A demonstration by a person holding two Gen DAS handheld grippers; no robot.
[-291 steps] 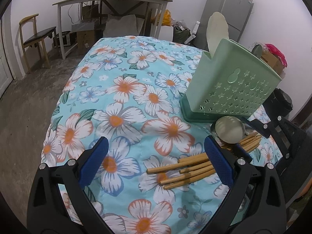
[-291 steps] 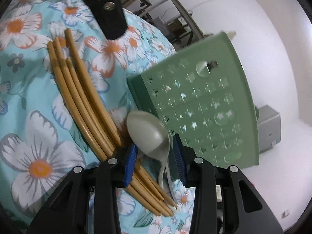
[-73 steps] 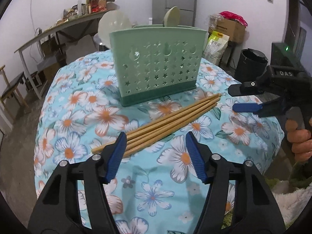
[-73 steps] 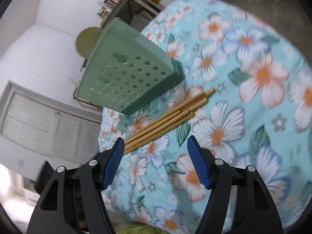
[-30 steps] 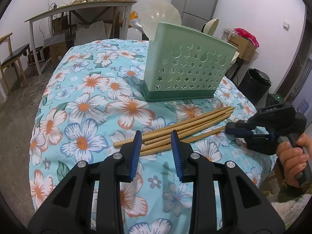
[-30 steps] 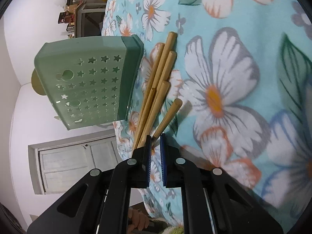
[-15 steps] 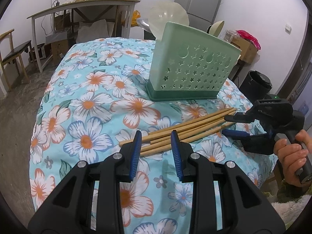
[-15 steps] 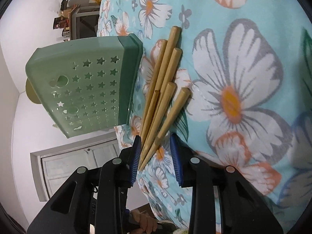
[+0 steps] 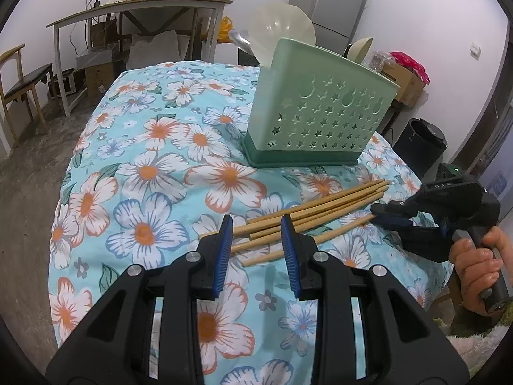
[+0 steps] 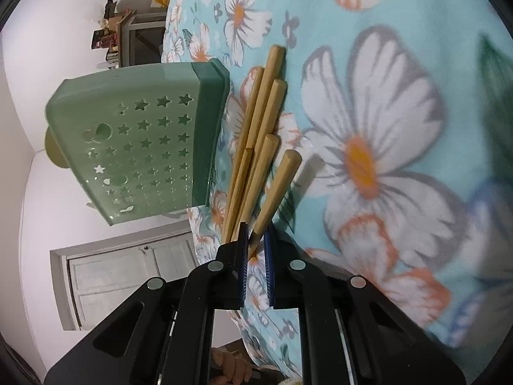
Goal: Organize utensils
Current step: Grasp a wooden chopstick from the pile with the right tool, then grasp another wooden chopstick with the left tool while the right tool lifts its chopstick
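Several bamboo chopsticks (image 9: 320, 207) lie in a loose bundle on the flowered tablecloth (image 9: 144, 173), in front of the green star-punched utensil holder (image 9: 320, 122). The holder has a pale ladle (image 9: 282, 35) and a spoon (image 9: 360, 48) standing in it. My left gripper (image 9: 256, 240) hovers open above the bundle's near ends, nothing between its pads. My right gripper (image 10: 256, 243), also seen from the left wrist as the right gripper (image 9: 384, 216), is closing its jaws. Their pads pinch the end of one chopstick (image 10: 279, 186), which angles away from the other chopsticks (image 10: 256, 122) beside the holder (image 10: 138, 147).
A hand (image 9: 477, 266) grips the right gripper's handle off the table's right edge. Beyond the table stand a black bin (image 9: 423, 138), a fridge (image 9: 333, 3), a cluttered side table (image 9: 144, 6) and a wooden chair (image 9: 22, 77).
The right gripper's jaws opened around the nearest chopstick's end, then closed on it; that chopstick now splays from the bundle. The left gripper stayed put.
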